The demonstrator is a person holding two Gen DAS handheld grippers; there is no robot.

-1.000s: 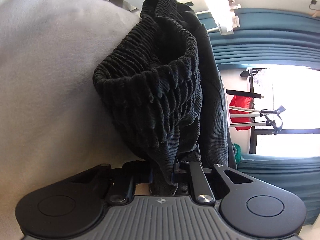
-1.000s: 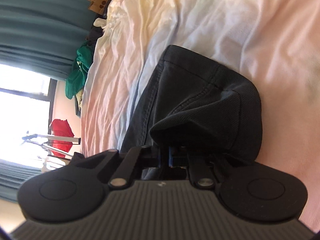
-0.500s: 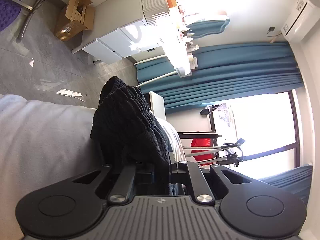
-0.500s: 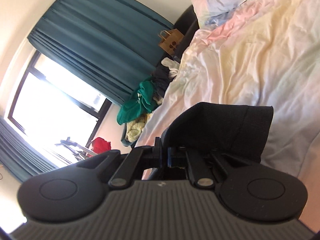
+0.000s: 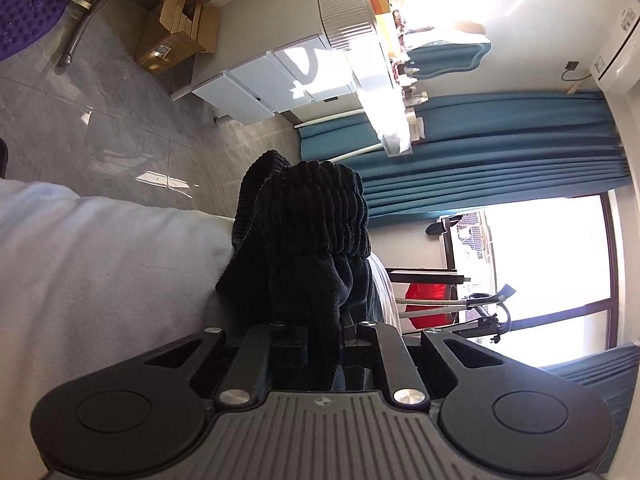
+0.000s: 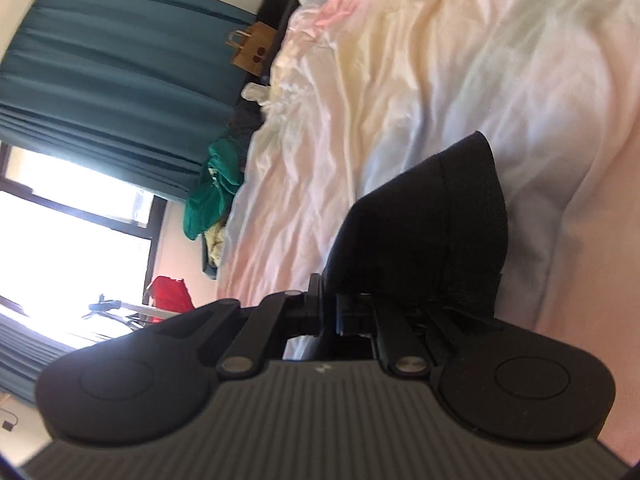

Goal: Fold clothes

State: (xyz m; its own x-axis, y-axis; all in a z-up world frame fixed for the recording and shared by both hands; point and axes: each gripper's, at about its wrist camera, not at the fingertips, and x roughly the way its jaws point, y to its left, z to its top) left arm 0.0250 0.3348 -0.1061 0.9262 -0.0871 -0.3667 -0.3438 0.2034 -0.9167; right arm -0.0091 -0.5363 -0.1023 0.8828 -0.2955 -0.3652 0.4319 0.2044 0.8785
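Grey floor tiles (image 5: pixel 80 120) fill the upper left of my left wrist view; a white bedsheet (image 5: pixel 100 272) lies below them. I use the bed as the reference for all positions.

Left side:
- My left gripper (image 5: pixel 324 328) is clenched on a black garment (image 5: pixel 312 232). The ribbed, gathered band of the garment bunches up directly in front of the jaws, over the edge of the bed.
- A white drawer unit (image 5: pixel 288 72) stands on the floor away from the bed, with a cardboard box (image 5: pixel 176 28) beside it.
- Teal curtains (image 5: pixel 480 144) hang beyond the bed, next to a bright window (image 5: pixel 552 264).
- A red item (image 5: pixel 428 300) sits near that window.

Right side:
- My right gripper (image 6: pixel 332 312) is clenched on another part of the same black garment; a smoother fold rises from the jaws above the bed.
- The crumpled pastel bedding (image 6: pixel 400 100) covers the bed behind this fold.
- A brown paper bag (image 6: pixel 252 48) sits at the far end of the bed, against the curtains.
- A heap of green clothes (image 6: pixel 212 196) lies beside the bed, below the bag in this view.

I cannot tell what kind of garment it is.
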